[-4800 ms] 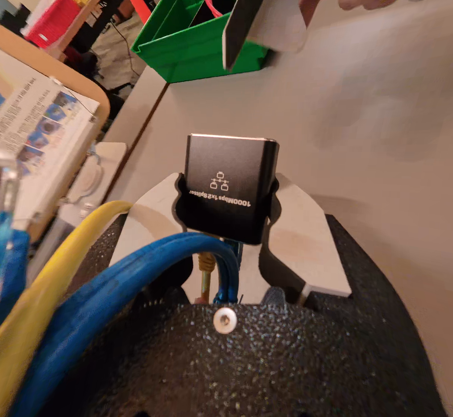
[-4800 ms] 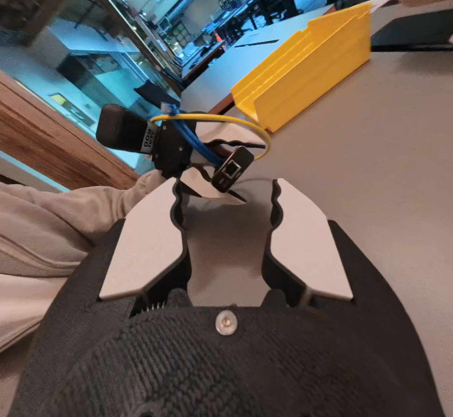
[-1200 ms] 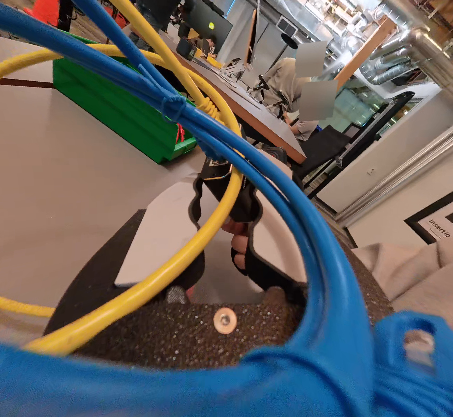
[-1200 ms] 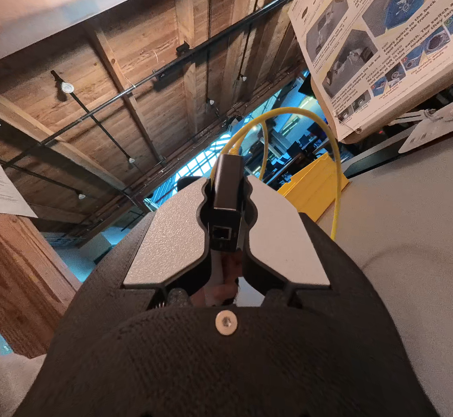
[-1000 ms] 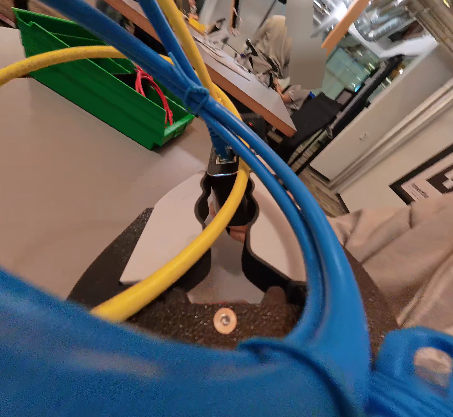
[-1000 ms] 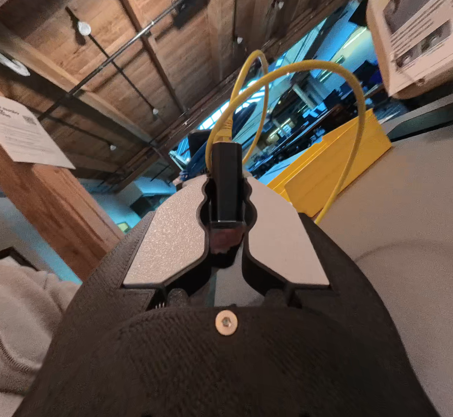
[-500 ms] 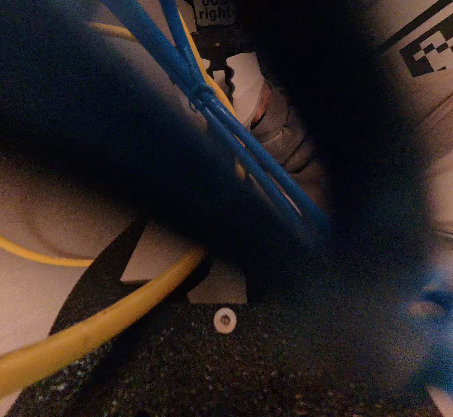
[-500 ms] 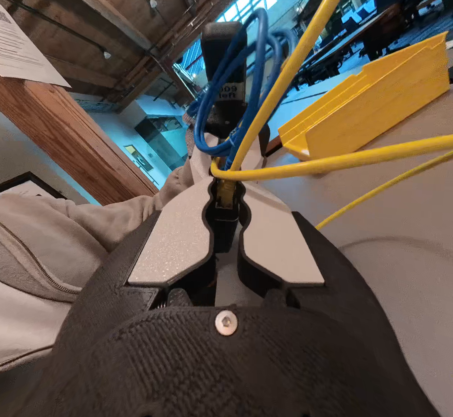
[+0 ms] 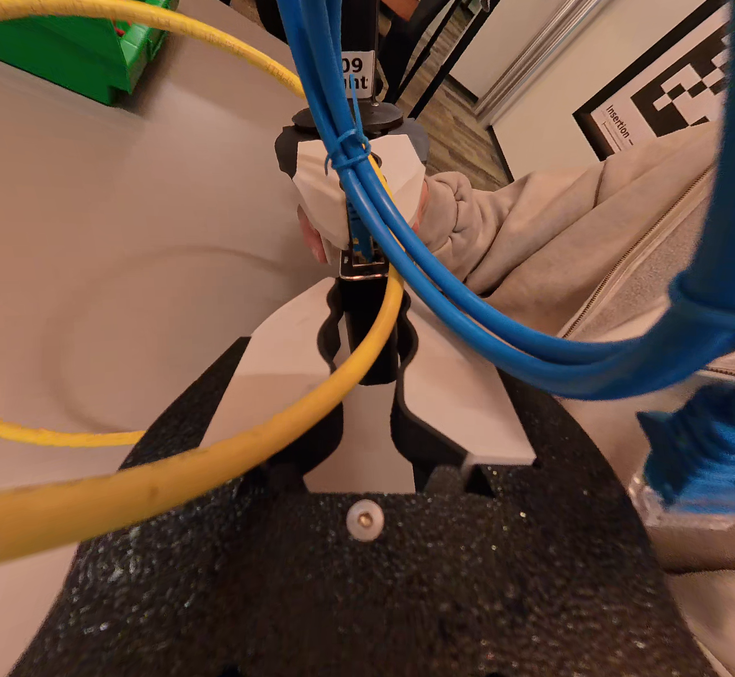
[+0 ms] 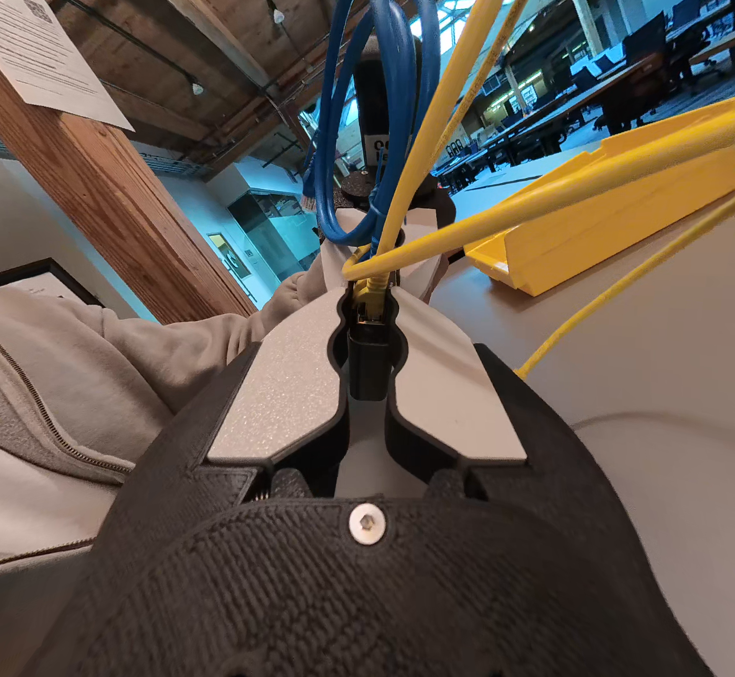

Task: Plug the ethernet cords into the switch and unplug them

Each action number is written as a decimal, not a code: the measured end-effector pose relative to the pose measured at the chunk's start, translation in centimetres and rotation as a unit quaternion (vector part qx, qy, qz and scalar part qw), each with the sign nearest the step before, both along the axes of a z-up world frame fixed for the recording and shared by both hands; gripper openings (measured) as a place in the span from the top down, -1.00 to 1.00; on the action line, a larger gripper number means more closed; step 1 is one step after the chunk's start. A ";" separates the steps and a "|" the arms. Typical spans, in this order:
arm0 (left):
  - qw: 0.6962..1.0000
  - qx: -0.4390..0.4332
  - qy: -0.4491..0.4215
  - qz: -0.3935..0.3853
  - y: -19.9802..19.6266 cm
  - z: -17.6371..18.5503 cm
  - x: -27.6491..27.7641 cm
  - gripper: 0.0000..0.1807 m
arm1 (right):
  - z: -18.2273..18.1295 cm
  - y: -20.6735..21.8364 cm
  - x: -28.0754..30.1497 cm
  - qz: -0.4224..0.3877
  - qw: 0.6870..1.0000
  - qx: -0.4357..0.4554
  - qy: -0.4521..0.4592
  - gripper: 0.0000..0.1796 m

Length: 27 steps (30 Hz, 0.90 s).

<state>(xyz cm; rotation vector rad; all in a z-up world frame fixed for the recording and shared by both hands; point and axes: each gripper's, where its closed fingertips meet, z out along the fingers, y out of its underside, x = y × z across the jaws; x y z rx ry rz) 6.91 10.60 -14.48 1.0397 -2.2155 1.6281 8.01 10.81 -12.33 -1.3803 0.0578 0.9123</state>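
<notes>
Your left gripper (image 9: 368, 340) clamps one end of the small black switch (image 9: 370, 332), held just above the grey table (image 9: 139, 240). Your right gripper (image 10: 368, 343) faces it head-on, clamped on the other end. A coiled blue cord (image 9: 417, 272) and a yellow cord (image 10: 517, 212) loop up from its ports.

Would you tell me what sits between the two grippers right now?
The black switch, gripped by both grippers, with blue cord and yellow cord plugged in; both wrist views show it.
</notes>
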 end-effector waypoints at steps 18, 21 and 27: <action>0.978 0.002 -0.156 0.139 -1.3 -2.5 3.2 0.61 | 0.0 0.2 2.9 -0.074 0.996 -0.018 -0.048 0.84; 0.982 -0.012 -0.138 0.132 -1.5 -2.4 2.8 0.70 | 0.0 0.0 2.6 -0.051 0.996 -0.023 -0.072 0.84; 0.980 -0.069 -0.135 0.127 -1.9 -2.0 2.1 0.73 | 0.4 0.0 1.6 -0.041 0.990 -0.008 -0.133 0.84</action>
